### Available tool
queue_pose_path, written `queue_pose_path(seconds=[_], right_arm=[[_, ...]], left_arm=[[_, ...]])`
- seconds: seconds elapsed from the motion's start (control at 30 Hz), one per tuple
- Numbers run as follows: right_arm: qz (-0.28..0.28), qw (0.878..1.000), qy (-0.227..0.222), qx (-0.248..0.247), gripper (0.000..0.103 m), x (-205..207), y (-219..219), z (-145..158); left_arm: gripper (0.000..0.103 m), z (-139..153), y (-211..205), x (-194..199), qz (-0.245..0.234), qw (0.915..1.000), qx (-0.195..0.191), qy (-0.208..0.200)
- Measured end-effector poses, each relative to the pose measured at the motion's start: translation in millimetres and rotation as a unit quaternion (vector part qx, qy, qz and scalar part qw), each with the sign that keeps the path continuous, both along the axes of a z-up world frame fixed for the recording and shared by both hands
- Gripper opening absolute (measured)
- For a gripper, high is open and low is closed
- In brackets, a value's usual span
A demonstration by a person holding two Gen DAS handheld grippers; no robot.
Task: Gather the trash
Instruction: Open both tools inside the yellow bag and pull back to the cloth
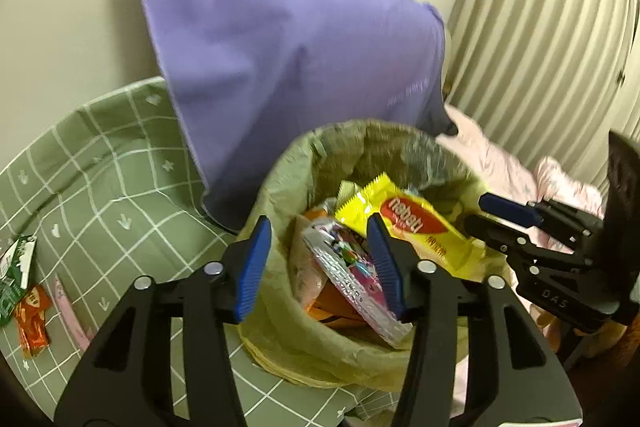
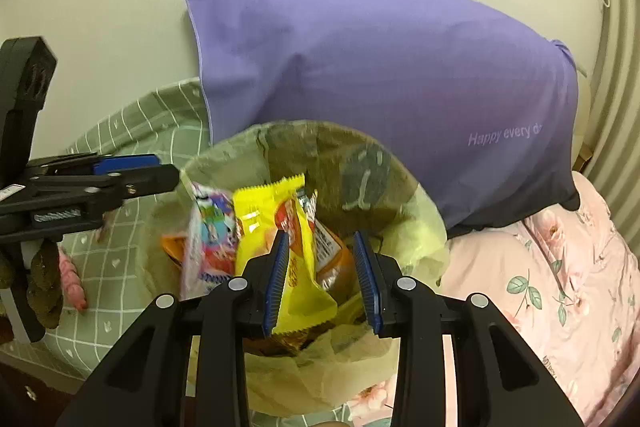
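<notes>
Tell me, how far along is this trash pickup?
Partly done. The bin with the yellowish plastic liner already holds a yellow snack wrapper and a silvery foil packet. The left gripper and right gripper are open over it, holding nothing. A green wrapper and an orange wrapper remain on the green checked sheet.

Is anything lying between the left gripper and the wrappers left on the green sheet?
Nothing visible. The left gripper hangs open over the trash bin. The green wrapper, orange wrapper and pink wrapper lie off to its left on the bare green sheet, with only open bedding between.
</notes>
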State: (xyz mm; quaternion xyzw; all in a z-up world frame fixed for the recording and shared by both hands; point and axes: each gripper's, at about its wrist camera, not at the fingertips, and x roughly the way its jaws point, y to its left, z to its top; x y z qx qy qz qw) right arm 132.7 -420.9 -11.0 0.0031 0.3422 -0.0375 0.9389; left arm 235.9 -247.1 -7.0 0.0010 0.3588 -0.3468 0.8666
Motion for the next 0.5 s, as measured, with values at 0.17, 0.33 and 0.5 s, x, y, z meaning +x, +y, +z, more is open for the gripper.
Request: queue_pose_path(seconds=[0.17, 0.33, 0.5], right_arm=[[0.008, 1.000, -0.020, 0.011, 0.033, -4, 17, 11], [0.040, 0.998, -0.031, 0.025, 0.033, -3, 44, 14], [0.074, 0.996, -0.030, 0.041, 0.033, 5, 79, 10]], left_arm=[[0.053, 9, 38, -5, 0.037, 0.9991, -0.020, -0.009], [0.053, -6, 90, -9, 0.087, 0.9959, -0.021, 0.005], [0.053, -30, 152, -8, 0.157, 0.9871, -0.019, 0.025]])
